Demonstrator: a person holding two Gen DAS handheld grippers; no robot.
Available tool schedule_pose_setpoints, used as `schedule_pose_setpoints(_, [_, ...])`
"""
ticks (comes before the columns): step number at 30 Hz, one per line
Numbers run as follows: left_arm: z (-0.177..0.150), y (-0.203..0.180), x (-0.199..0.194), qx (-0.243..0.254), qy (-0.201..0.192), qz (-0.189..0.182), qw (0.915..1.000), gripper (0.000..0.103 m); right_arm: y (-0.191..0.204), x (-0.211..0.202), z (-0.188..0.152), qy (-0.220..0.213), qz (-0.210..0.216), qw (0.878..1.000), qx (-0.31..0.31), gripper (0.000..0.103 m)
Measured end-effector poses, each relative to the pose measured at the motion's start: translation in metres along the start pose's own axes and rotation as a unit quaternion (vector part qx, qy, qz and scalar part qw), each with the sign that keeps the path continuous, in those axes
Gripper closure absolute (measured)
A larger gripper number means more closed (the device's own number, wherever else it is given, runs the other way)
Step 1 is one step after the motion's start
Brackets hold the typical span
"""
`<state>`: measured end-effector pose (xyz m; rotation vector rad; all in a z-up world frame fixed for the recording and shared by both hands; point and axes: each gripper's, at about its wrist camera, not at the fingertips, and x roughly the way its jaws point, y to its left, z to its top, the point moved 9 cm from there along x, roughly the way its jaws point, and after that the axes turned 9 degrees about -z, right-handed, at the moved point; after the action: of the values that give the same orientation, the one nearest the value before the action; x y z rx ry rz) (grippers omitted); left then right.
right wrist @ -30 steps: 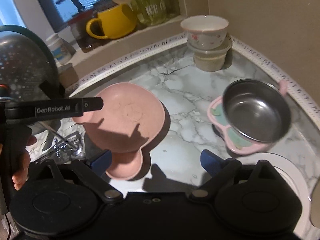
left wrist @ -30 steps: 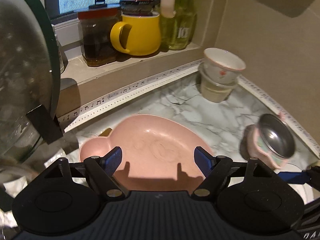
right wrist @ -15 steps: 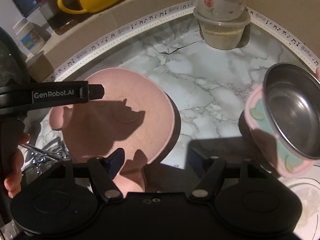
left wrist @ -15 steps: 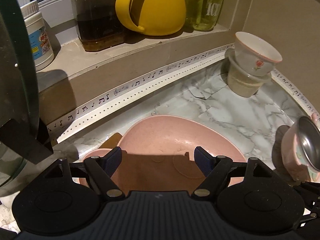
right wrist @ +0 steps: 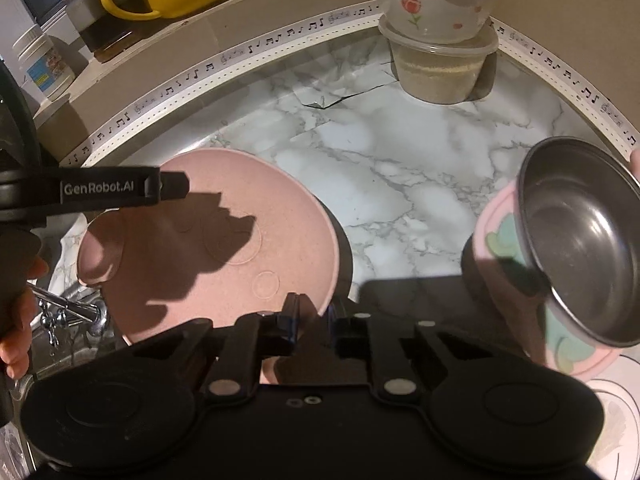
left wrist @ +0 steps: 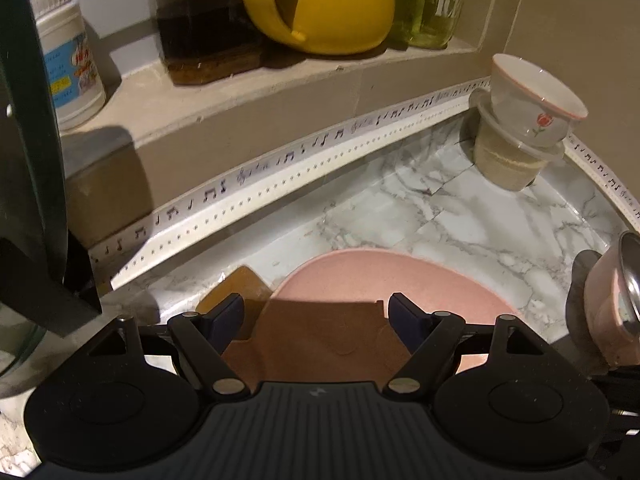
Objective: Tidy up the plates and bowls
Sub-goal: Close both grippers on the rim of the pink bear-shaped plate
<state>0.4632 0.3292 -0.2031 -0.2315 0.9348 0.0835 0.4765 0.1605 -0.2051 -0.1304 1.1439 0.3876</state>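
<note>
Marble counter [right wrist: 380,168]: pink plate [right wrist: 224,240] rim pinched in right tongs [right wrist: 312,316].

Window ledge and marble table, dim kitchen corner

On the ledge [left wrist: 248,92] a yellow mug [left wrist: 320,4] stands between a dark jar [left wrist: 200,40] and a greenish bottle [left wrist: 436,4]; a white tub with a blue label [left wrist: 68,68] stands further left. Music-note tape [left wrist: 320,140] edges the marble table [left wrist: 460,216]. A chrome tap [right wrist: 68,312] shows at the lower left.
</note>
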Motion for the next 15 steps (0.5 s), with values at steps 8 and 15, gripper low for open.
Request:
schedule_pose_setpoints(8, [-0.010, 0.013, 0.007, -0.013, 0.012, 0.022, 0.9996, 0.042, -0.005, -0.002, -0.003, 0.001, 0.003, 1.000, 0.000, 0.089])
schedule_pose_setpoints(15, [-0.009, 0.005, 0.016, -0.003, 0.021, 0.014, 0.9997, 0.067, -0.004, -0.004, -0.005, 0.005, 0.005, 1.000, 0.008, 0.089])
